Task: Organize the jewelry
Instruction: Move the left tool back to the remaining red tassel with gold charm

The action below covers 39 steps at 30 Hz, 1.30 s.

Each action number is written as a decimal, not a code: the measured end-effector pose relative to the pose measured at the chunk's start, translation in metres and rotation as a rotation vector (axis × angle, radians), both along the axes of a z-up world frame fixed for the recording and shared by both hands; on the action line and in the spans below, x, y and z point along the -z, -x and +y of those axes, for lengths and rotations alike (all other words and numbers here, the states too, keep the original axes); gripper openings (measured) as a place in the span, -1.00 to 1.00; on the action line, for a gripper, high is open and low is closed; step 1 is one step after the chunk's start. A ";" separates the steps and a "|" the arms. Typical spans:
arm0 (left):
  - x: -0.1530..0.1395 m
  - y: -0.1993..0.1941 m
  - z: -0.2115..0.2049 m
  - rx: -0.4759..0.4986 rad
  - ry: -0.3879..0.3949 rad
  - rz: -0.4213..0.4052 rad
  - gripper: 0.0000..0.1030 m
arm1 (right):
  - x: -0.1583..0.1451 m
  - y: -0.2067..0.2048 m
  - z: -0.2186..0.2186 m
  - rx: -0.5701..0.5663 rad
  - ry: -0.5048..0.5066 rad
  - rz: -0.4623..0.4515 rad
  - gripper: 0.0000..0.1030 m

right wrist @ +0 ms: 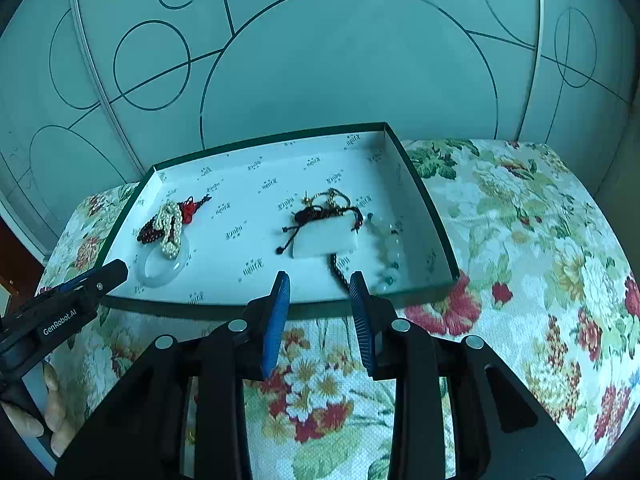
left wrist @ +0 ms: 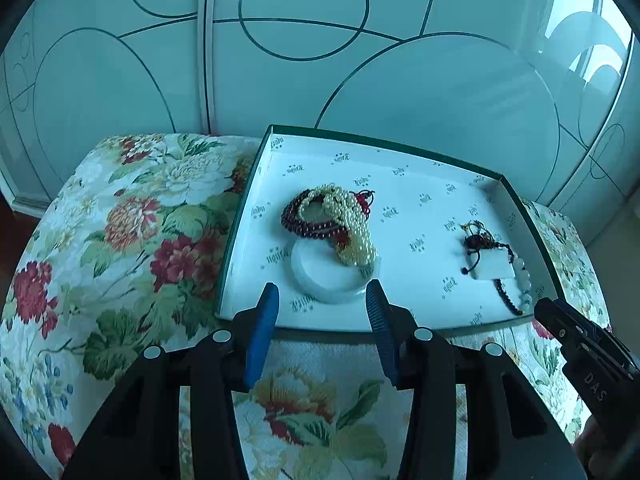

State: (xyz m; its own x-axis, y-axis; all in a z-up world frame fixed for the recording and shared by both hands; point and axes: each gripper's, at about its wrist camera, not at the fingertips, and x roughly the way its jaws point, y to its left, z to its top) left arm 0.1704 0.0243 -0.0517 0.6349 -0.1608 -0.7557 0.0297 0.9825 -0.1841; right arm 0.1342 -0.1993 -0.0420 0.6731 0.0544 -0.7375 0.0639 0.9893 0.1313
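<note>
A shallow green-rimmed box (left wrist: pixel 244 208) (right wrist: pixel 420 188) lined with printed white paper holds the jewelry. On its left lie a pearl strand (left wrist: pixel 352 220) (right wrist: pixel 171 224), dark red beads (left wrist: pixel 296 224) and a white jade bangle (left wrist: pixel 320 276) (right wrist: pixel 160 272), piled together. On its right lie a white rectangular pendant on black cord (left wrist: pixel 490 266) (right wrist: pixel 326 242), a pale green bead bracelet (left wrist: pixel 524 280) (right wrist: pixel 388 252) and dark beads. My left gripper (left wrist: pixel 322 296) is open and empty at the box's near edge by the bangle. My right gripper (right wrist: pixel 320 284) is open and empty at the near edge by the pendant.
The box sits on a floral cloth (left wrist: pixel 132 232) (right wrist: pixel 532 240) over a rounded seat. Frosted glass sliding doors (left wrist: pixel 280 60) stand close behind. The right gripper's body (left wrist: pixel 580 340) shows in the left wrist view, and the left gripper's body (right wrist: pixel 68 304) in the right wrist view.
</note>
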 end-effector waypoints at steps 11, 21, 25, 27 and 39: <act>0.003 0.061 -0.001 -0.021 -0.022 -0.015 -0.11 | 0.018 0.058 0.001 0.000 -0.001 0.043 -0.40; 0.023 0.087 -0.002 -0.043 -0.039 0.028 -0.11 | 0.026 0.081 0.010 -0.014 0.008 0.051 -0.40; 0.024 0.090 -0.002 -0.045 -0.041 0.019 -0.11 | 0.027 0.081 0.017 -0.020 -0.003 0.056 -0.40; 0.024 0.090 0.000 -0.051 -0.039 0.019 -0.11 | 0.027 0.080 0.022 -0.025 -0.009 0.057 -0.40; 0.026 0.085 0.014 -0.095 -0.050 0.021 -0.11 | 0.033 0.063 0.054 -0.046 0.004 0.055 -0.43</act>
